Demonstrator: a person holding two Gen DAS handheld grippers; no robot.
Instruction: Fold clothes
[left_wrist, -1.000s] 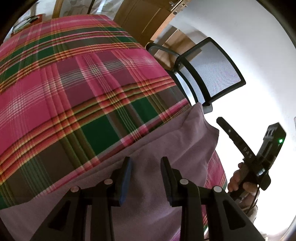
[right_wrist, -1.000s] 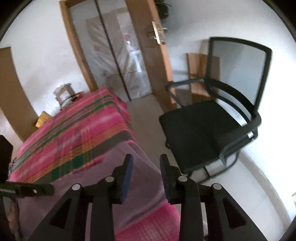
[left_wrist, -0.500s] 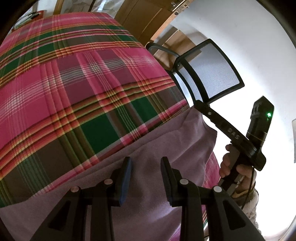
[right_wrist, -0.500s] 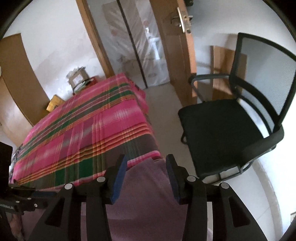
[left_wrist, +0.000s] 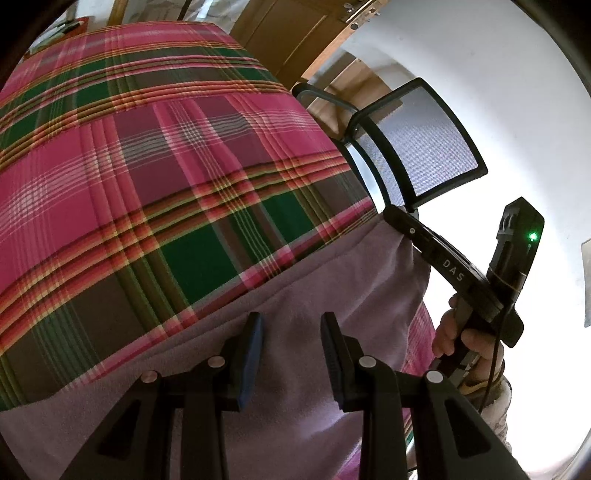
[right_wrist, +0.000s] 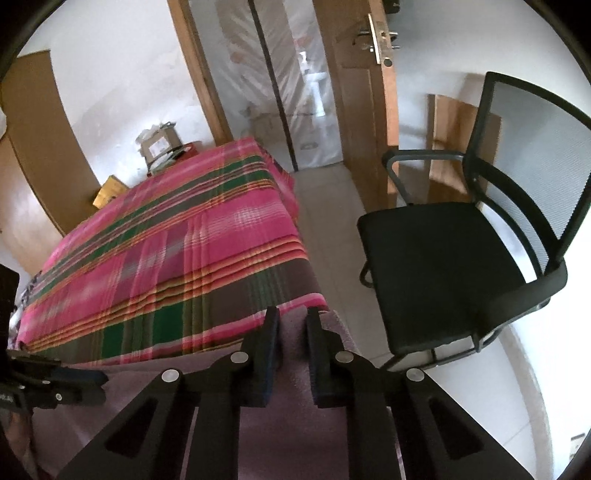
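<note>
Mauve garment (left_wrist: 317, 295) lies on near end of plaid-covered table (left_wrist: 147, 155), directly beneath both tools. Left tool (left_wrist: 291, 343) hovers over cloth, jaws partly apart, nothing gripped. Right tool (right_wrist: 291, 332) sits at garment's far right corner by table edge; jaws have just been closing, fold of cloth between them, pads pinching it. Hand (left_wrist: 465, 339) holds right tool's handle. Black mesh chair (right_wrist: 461, 258) stands right of right tool.

- the plaid bed (right_wrist: 177, 258) ahead of me lies bare, free to pass over.
- to my right, a black chair (right_wrist: 461, 266) crowds the narrow floor strip (right_wrist: 332, 229).
</note>
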